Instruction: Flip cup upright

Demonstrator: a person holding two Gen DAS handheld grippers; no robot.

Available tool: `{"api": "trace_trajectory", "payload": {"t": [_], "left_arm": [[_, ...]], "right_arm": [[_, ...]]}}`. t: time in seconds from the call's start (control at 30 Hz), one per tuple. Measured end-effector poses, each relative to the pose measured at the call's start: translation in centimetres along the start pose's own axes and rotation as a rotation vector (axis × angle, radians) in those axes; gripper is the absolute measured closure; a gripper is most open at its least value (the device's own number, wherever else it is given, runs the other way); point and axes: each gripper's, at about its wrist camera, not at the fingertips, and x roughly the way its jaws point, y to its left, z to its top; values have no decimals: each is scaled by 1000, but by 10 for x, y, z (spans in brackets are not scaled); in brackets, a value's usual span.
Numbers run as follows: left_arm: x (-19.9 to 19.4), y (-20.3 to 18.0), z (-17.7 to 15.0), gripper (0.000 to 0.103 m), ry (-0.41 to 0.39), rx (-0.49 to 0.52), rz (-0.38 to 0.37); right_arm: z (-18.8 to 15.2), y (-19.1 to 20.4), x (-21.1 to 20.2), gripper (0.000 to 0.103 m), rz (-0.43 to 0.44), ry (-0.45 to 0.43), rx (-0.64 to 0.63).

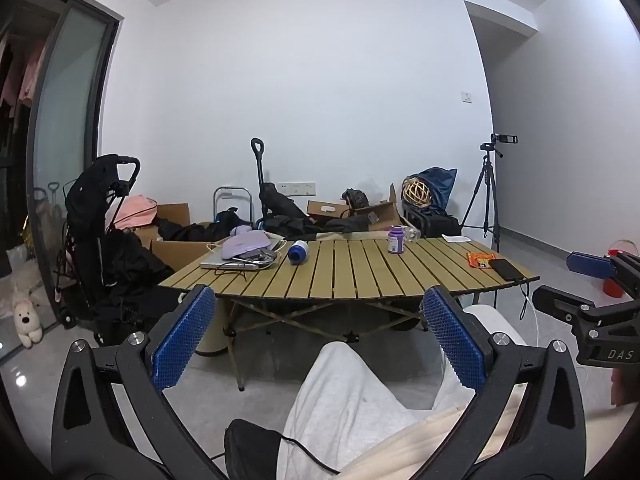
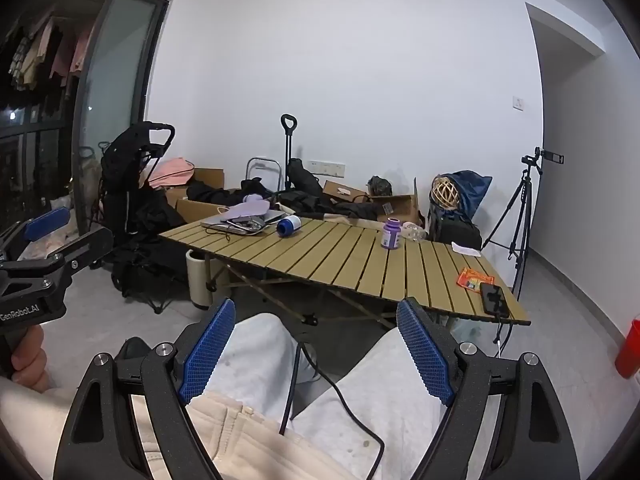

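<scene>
A blue and white cup [image 1: 298,251] lies on its side on the slatted wooden table [image 1: 360,276], toward the far left. It also shows in the right wrist view [image 2: 289,225]. My left gripper [image 1: 316,336] is open and empty, held over the person's lap well short of the table. My right gripper [image 2: 316,352] is open and empty too, also above the lap and away from the table. Each gripper shows at the edge of the other's view.
On the table stand a purple bottle [image 1: 396,240], a laptop with a purple cloth [image 1: 244,248], an orange packet [image 1: 482,260] and a black phone [image 1: 506,269]. Boxes, bags, a stroller [image 1: 100,216] and a tripod [image 1: 486,192] stand behind. A red object [image 2: 630,350] is at the right.
</scene>
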Motion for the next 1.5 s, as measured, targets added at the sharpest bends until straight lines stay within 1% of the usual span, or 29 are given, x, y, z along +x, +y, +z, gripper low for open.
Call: {"api": "trace_trajectory", "payload": {"t": [0.2,0.33,1.2,1.33,1.5], "left_arm": [[-4,-3,0,0,-2,0,-2],[-1,-1,0,0,6,-6,-2],[0,0,0,0,9,-9,-3],[1,-1,-4,0,9,-10,-1],[1,0,-3,0,8,-11,-2]], "right_arm": [[0,1,1,16,8,13,5],[-1,2,2,16,10,16,4],[-3,2,1,16,8,10,8],[5,1,-2,16,8,5,2],[4,1,-3,16,6,4,1]]}}
